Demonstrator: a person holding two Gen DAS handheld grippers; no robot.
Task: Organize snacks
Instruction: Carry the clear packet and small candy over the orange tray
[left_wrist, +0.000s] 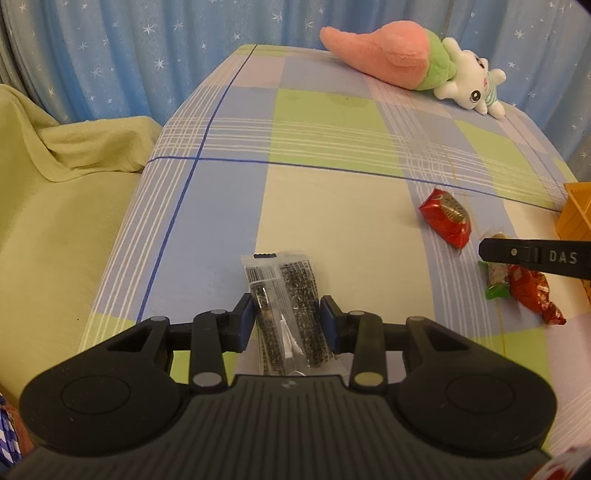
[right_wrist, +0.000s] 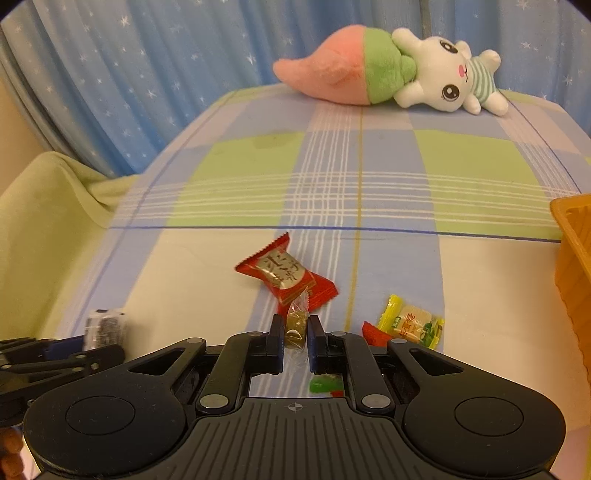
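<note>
Flanking a seed bar (left_wrist: 286, 314), the left gripper (left_wrist: 287, 317) was closed; the right gripper (right_wrist: 296, 334) pinched a clear-wrapped candy (right_wrist: 296, 325), with a red packet (right_wrist: 288, 280) just beyond.

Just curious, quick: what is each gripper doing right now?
Left gripper: shut on the black sesame bar packet.
Right gripper: shut on the clear-wrapped brown candy.

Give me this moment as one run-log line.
left gripper: shut on black sesame bar | right gripper: shut on clear-wrapped candy | orange bin: right edge | red packet: on table
</note>
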